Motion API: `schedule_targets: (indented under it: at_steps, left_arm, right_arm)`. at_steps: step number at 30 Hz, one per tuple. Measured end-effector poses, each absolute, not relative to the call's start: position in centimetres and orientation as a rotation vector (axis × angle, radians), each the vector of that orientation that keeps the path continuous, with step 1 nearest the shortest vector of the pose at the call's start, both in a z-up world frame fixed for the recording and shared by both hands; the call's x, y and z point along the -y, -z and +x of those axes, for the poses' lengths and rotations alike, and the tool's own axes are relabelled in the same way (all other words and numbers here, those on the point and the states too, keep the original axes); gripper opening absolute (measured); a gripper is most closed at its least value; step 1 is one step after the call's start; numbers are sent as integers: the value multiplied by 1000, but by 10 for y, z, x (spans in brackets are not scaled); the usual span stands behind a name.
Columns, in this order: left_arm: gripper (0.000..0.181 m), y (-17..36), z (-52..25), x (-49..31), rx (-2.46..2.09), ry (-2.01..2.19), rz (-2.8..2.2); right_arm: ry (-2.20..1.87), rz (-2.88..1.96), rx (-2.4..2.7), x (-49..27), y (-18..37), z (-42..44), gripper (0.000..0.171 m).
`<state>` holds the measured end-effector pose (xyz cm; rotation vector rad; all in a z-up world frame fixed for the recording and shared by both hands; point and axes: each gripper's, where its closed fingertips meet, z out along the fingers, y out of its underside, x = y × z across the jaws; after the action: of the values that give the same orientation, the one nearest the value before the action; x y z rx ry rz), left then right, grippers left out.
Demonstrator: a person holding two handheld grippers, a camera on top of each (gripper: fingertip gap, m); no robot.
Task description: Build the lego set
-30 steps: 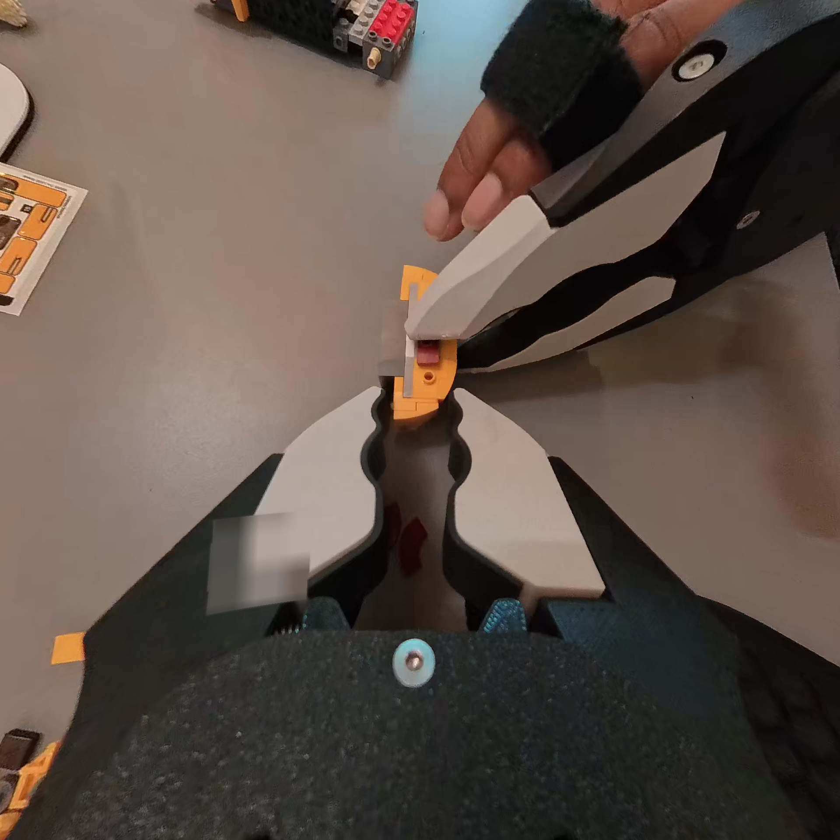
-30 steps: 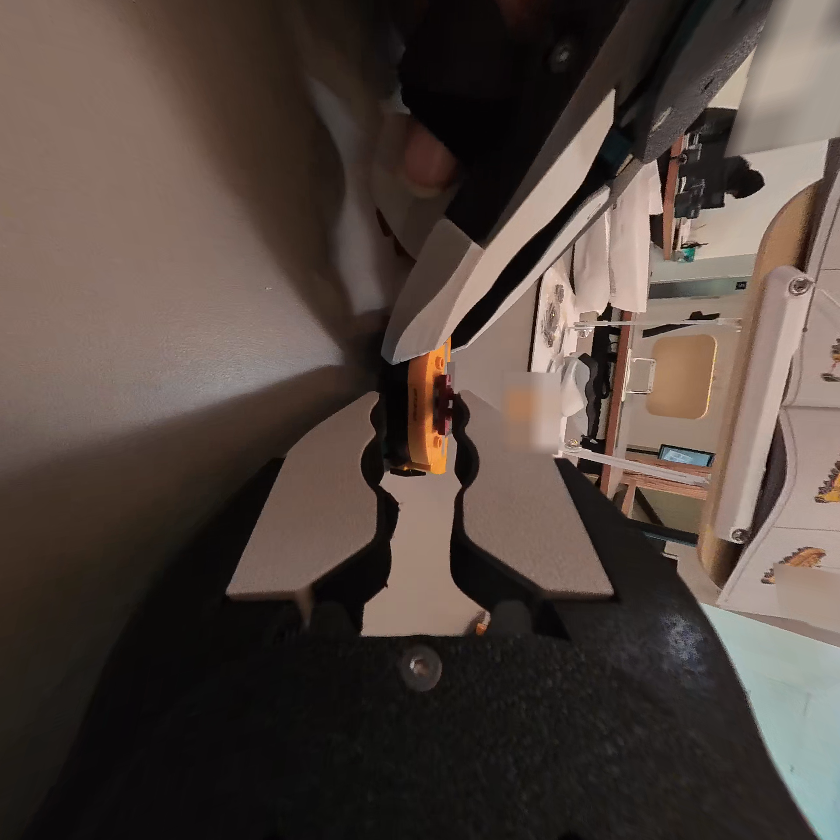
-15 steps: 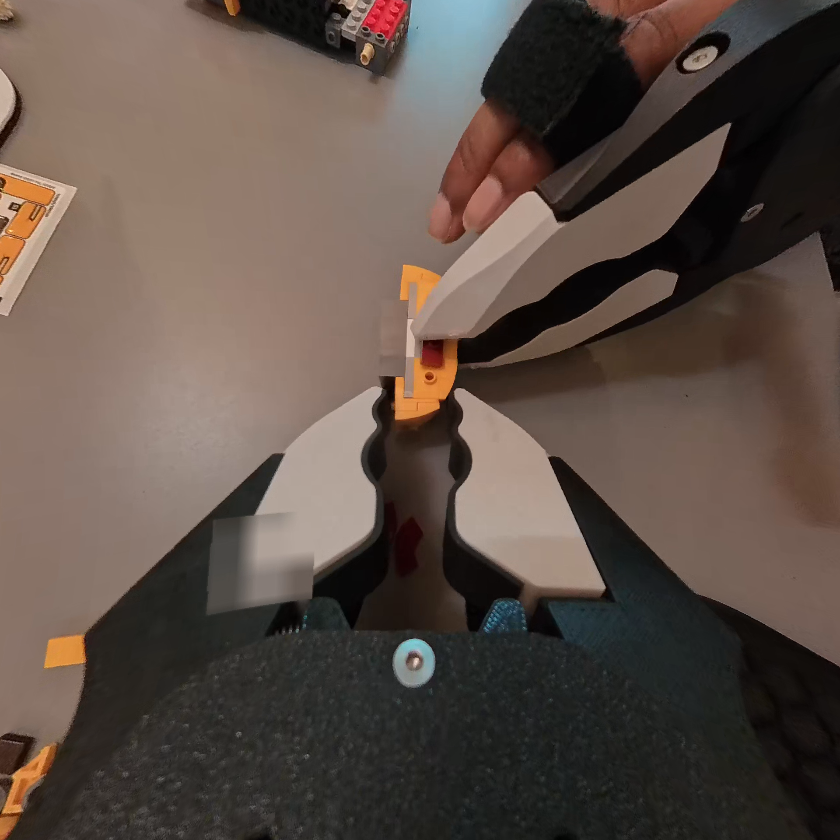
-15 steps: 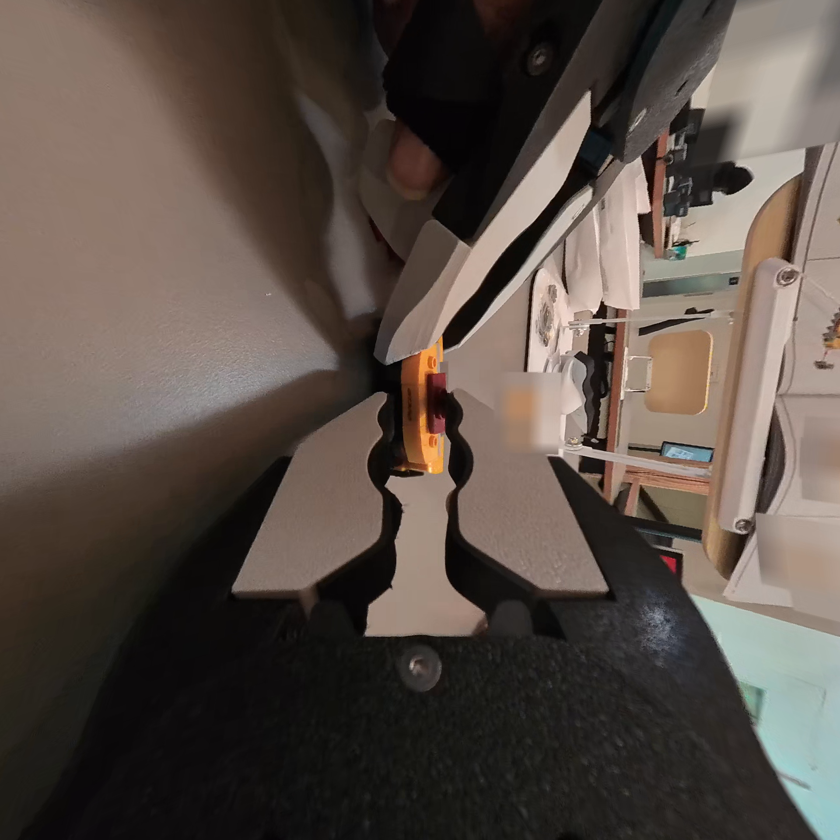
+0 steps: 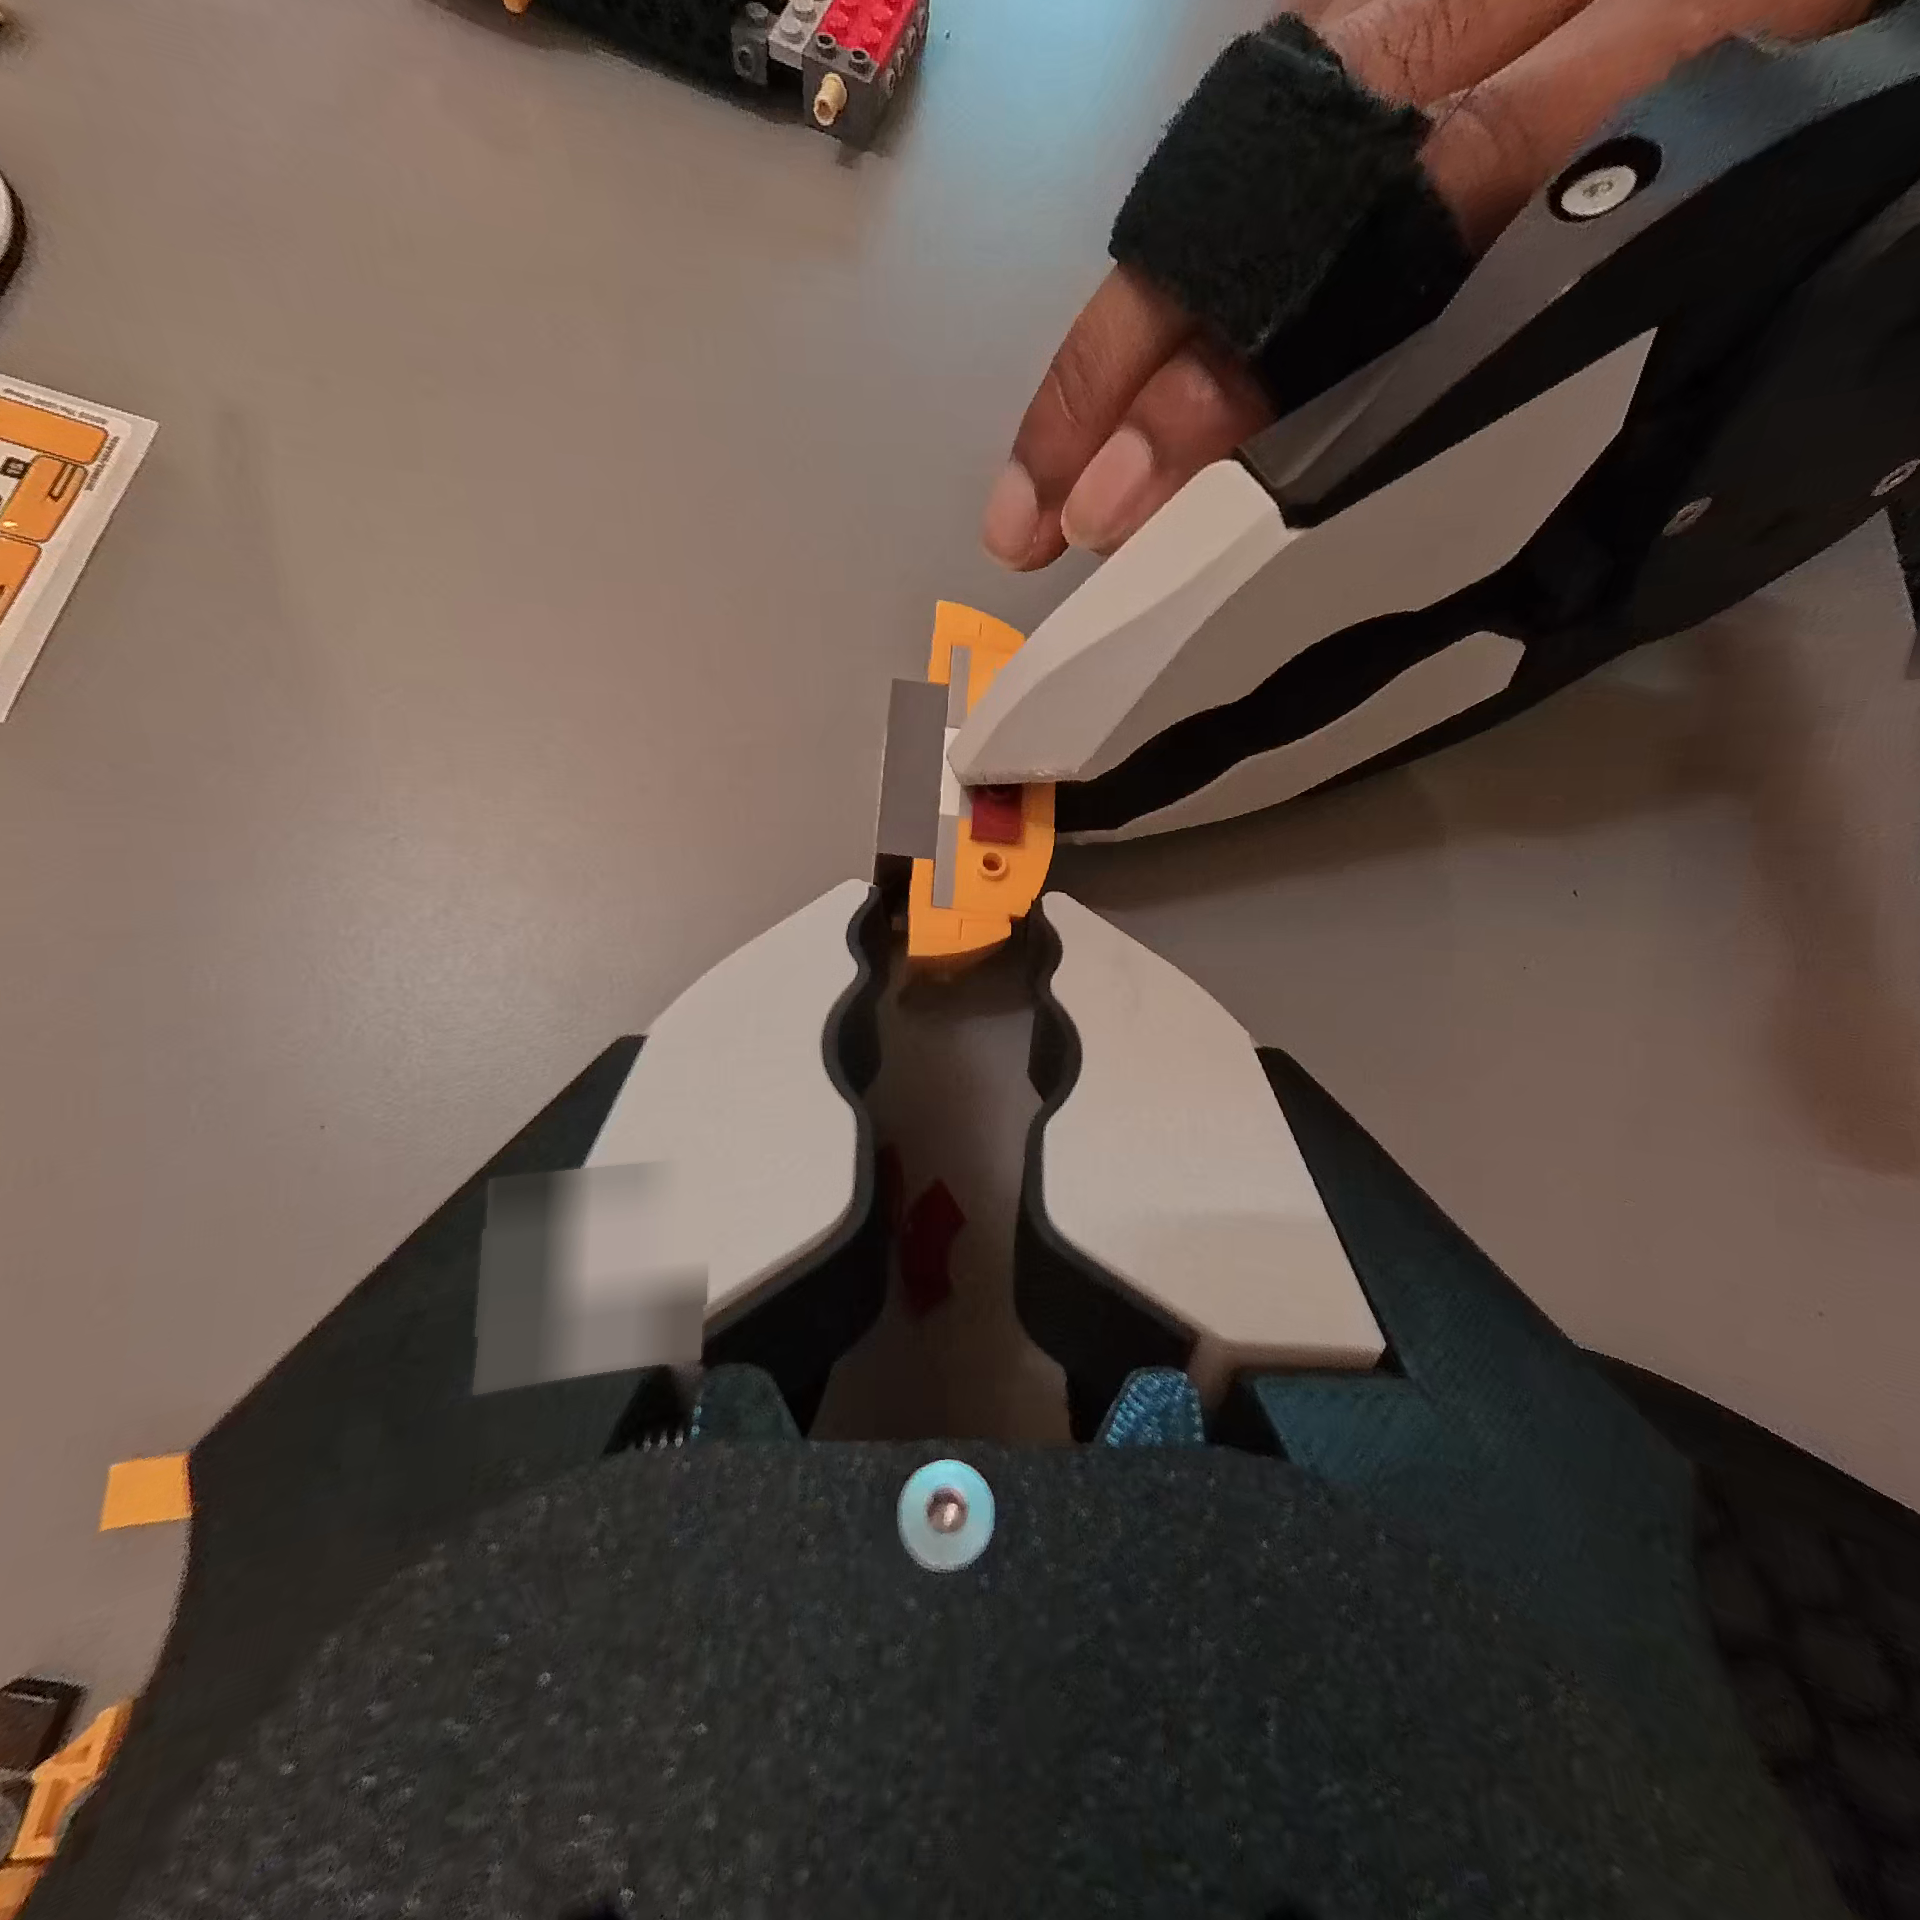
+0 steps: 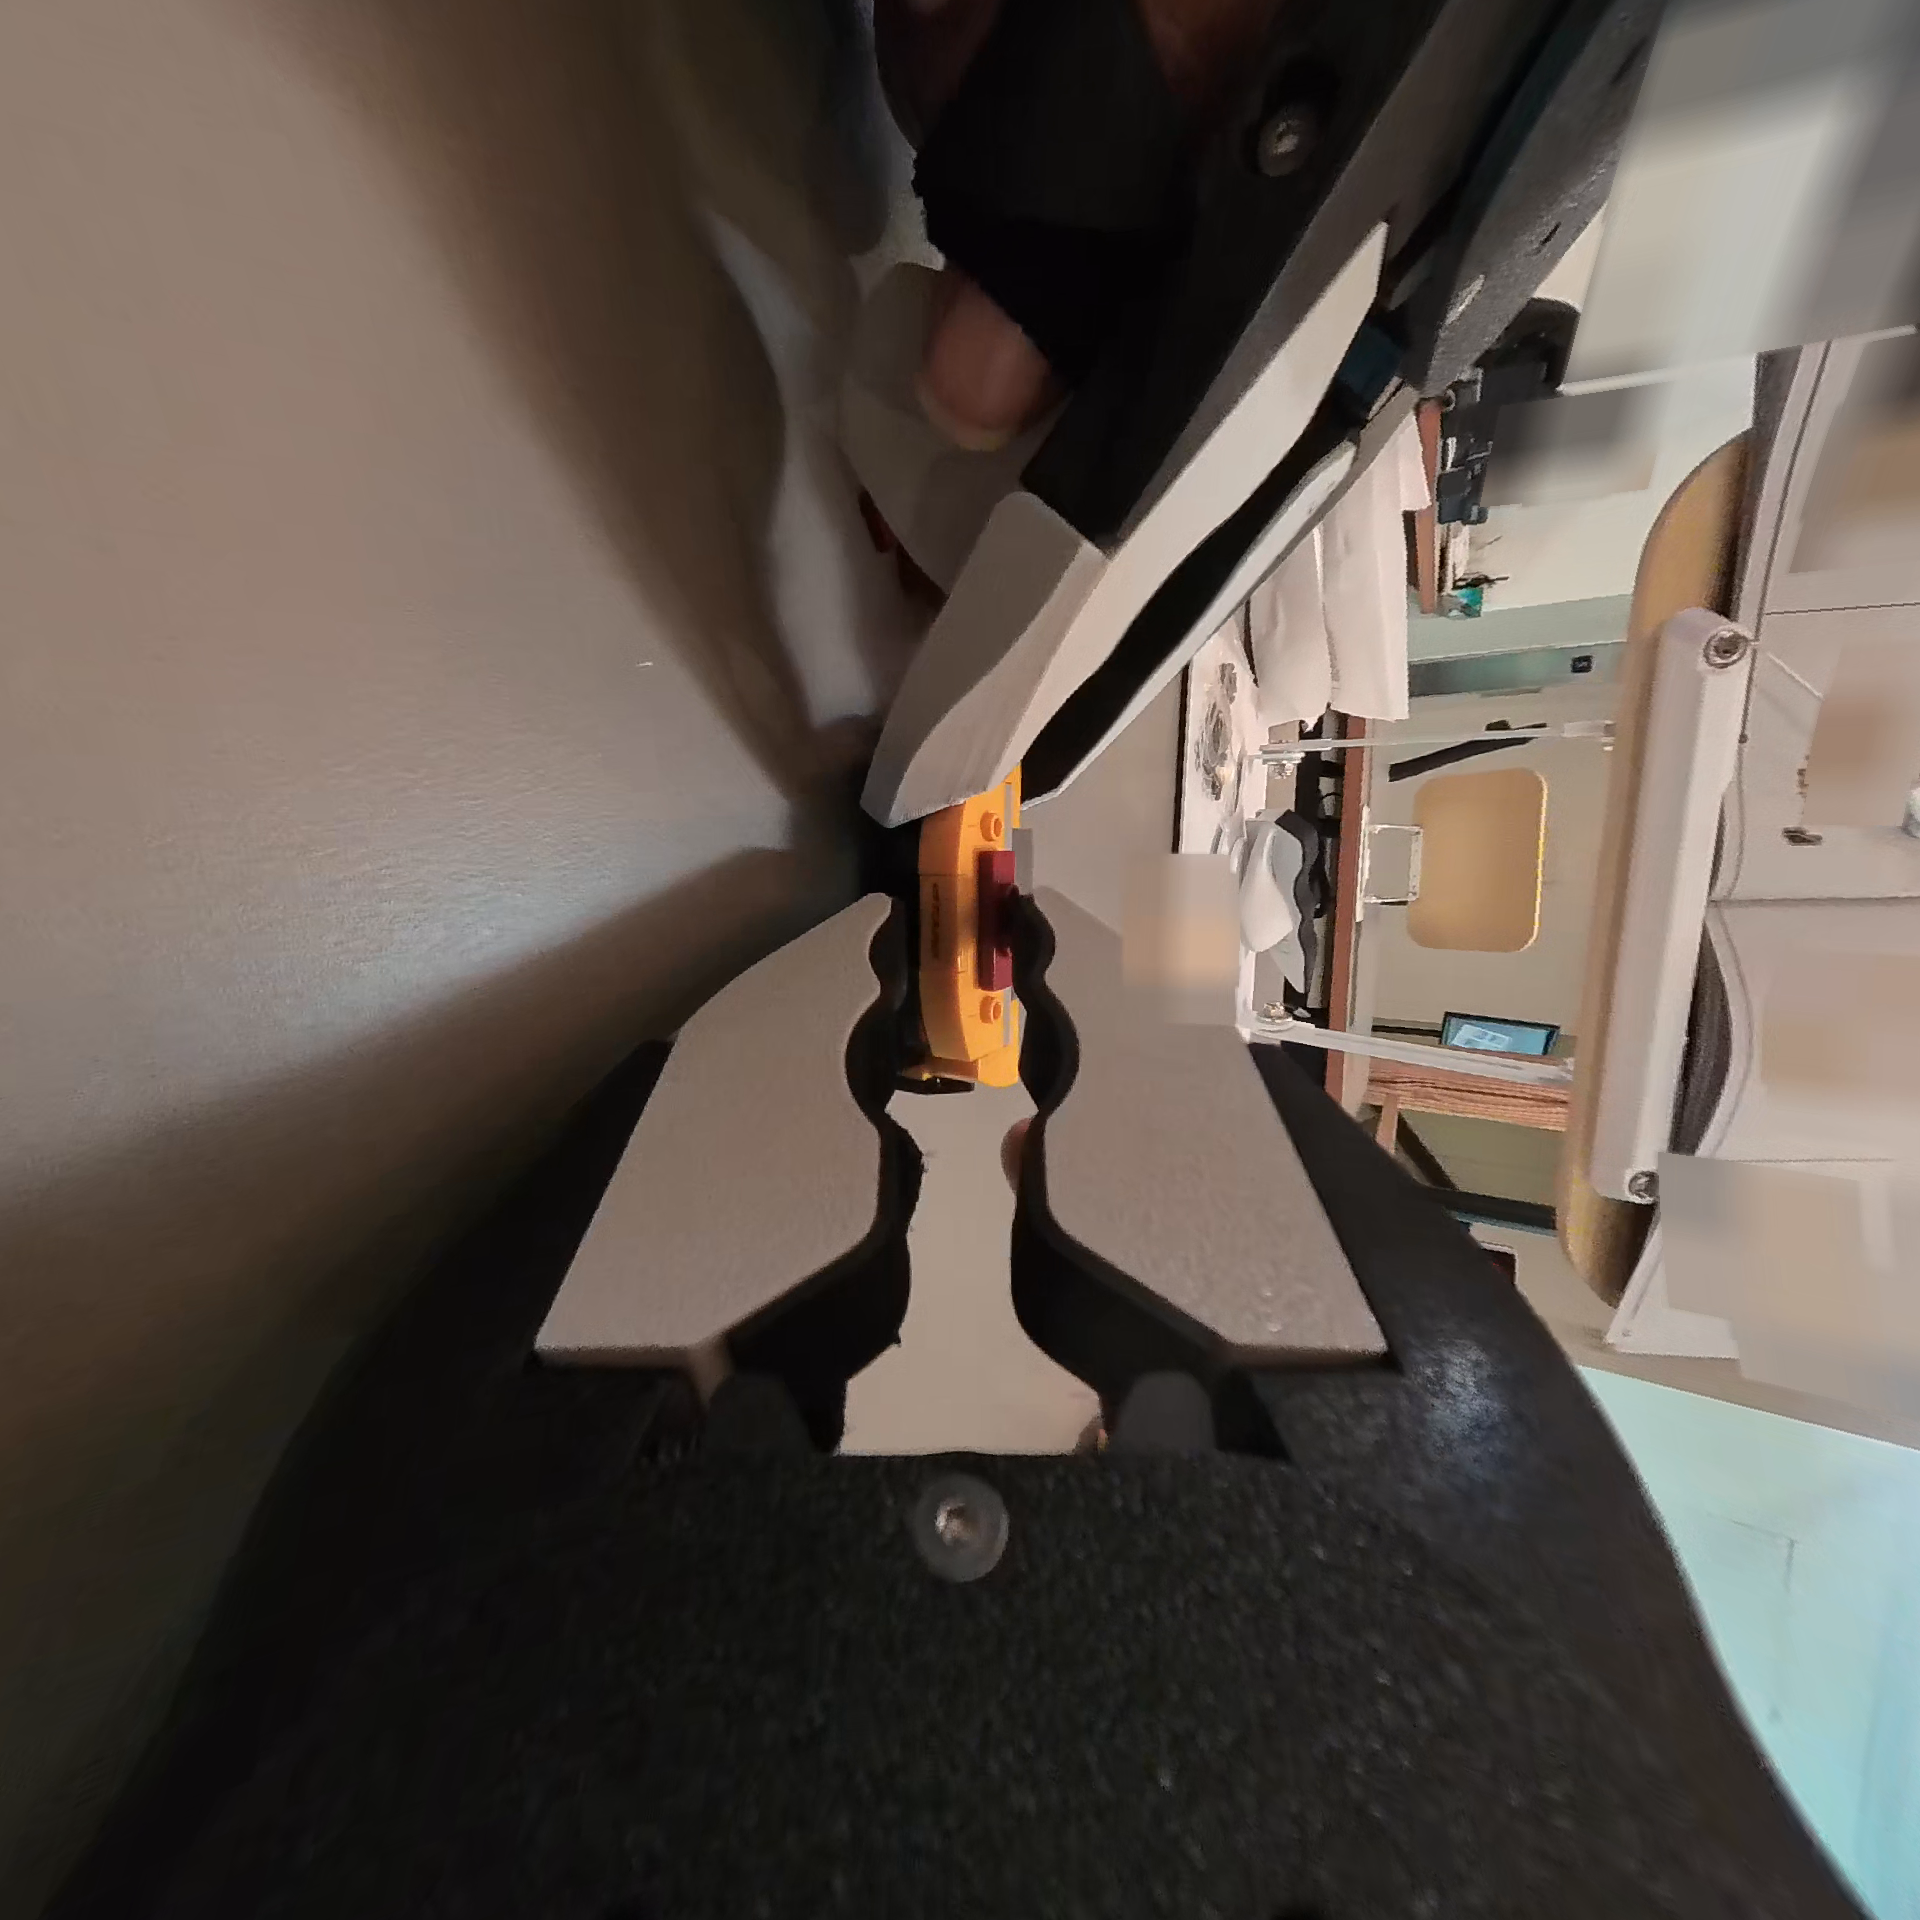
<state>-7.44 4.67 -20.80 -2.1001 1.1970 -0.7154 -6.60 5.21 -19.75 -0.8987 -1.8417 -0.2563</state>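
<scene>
The left hand-held gripper (image 5: 951,909) is clamped narrowly on the near end of an orange brick piece (image 5: 982,878), held just above the grey desk (image 5: 520,727). The right hand-held gripper (image 5: 1013,800), entering from the right, pinches the same piece across a dark red brick (image 5: 995,816). Two loose red bricks (image 5: 930,1236) lie under the left gripper.

we can read no text in either view. the sticker sheet (image 5: 57,520) at the table's left edge bears orange shapes and fine print too small to make out, and faint raised lettering on the orange lego piece (image 6: 951,925) is not legible.
</scene>
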Motion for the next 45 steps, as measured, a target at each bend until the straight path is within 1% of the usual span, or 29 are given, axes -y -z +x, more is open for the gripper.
schedule_targets:
  at_steps: [7, 11, 14, 18, 21, 25, 28, 45]
  left_arm:
    - [25, 208, -74, -47, -1219, 696, -2070]
    - [24, 207, -73, -45, -1234, 706, -2040]
    - [23, 207, -73, -45, -1265, 675, -2007]
    - [23, 207, -73, -47, -1339, 563, -1912]
    - [22, 207, -72, -47, -1427, 426, -1806]
    - [22, 206, -71, -47, -1486, 334, -1738]
    - [22, 206, -72, -48, -1490, 310, -1730]
    - [21, 208, -74, -49, -1458, 348, -1792]
  right_arm:
    - [231, -885, 1862, -52, 197, -66, 19]
    - [13, -1007, 1884, -45, 197, -64, 33]
    - [-147, -1099, 1884, -43, 192, -58, 33]
    - [-357, -1215, 1871, -39, 186, -55, 26]
    - [-459, -1262, 1841, -42, 182, -57, 15]
    - [-504, -1278, 1869, -44, 183, -60, 9]
    - [-507, -1258, 1932, -41, 185, -62, 0]
    - [-515, -1540, 2087, -46, 187, -63, 0]
